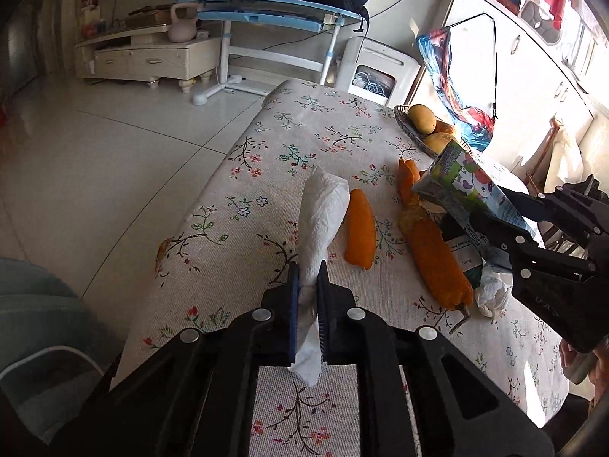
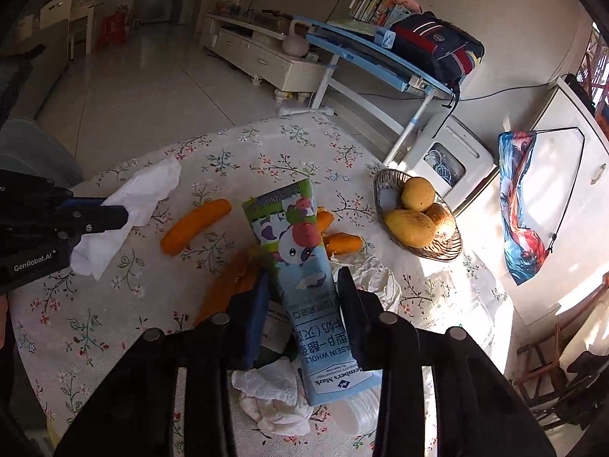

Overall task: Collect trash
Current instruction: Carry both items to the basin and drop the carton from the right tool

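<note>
- Left claw (image 1: 307, 266) is clamping a crumpled white tissue (image 1: 321, 213) near its lower end, jaws drawn nearly together; most of the tissue is standing up ahead of the tips and a tail is hanging back between the jaws.
- Just right of this claw, orange peels (image 1: 359, 228) are lying on the floral surface (image 1: 228, 228); beyond them the right claw (image 1: 495, 213) is holding a milk carton (image 1: 468, 186).
- Judging by the thin pinch, this tissue is best lifted straight and slowly, so that the loose tail is not snagging.
- Right claw (image 2: 302, 285) is pressing both pads on the carton's middle, the carton running lengthwise through the jaws and tilted off the surface.
- Under this claw, another tissue wad (image 2: 274, 400) is waiting; ahead to the right is a fruit basket (image 2: 437, 253), not trash.
- Keeping the squeeze gentle is wise: an empty carton probably buckles and slips.
</note>
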### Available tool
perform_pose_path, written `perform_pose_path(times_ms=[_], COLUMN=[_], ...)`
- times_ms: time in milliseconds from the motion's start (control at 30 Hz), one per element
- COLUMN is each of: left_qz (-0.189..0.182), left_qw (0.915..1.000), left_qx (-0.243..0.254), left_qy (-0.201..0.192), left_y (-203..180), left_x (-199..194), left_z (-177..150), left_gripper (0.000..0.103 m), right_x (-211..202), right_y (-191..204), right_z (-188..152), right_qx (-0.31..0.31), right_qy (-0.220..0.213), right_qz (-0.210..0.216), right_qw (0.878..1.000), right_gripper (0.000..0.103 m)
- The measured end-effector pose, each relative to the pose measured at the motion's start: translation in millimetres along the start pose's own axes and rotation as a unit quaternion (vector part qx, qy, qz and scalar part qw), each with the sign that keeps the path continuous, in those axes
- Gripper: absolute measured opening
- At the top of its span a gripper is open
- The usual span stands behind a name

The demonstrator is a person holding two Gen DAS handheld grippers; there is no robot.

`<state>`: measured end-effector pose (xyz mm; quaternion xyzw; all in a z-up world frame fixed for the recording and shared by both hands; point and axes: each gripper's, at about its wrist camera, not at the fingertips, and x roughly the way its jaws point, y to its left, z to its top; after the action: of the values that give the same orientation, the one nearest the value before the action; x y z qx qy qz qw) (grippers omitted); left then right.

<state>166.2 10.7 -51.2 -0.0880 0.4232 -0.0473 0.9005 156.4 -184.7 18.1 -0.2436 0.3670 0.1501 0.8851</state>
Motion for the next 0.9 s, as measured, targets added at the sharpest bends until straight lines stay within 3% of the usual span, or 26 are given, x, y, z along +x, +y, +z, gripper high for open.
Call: perform_pose_path(times_ms=[67, 467, 900], left_qz=[-0.004, -0.016, -0.031], left_qw=[1.0, 0.9998, 0.9992], left_qx=[-0.001, 0.002, 0.016], left_qy=[-0.003, -0.007, -0.02], left_y=[2, 1, -1], left_x=[-7, -49, -110], left_z=[-3, -27, -61], left_gripper=[0.009, 0.009, 0.009], right_x=[-9, -89, -153], right_y=[-2, 6, 49], right_z=[-2, -12, -65], right_qx=[0.027, 0.163, 0.227], right_qy=[-0.012, -0.081, -0.076], right_qz=[0.011, 0.099, 0.131], right_qw=[0.999, 0.978, 0.962], right_gripper=[0.029, 0.029, 0.029])
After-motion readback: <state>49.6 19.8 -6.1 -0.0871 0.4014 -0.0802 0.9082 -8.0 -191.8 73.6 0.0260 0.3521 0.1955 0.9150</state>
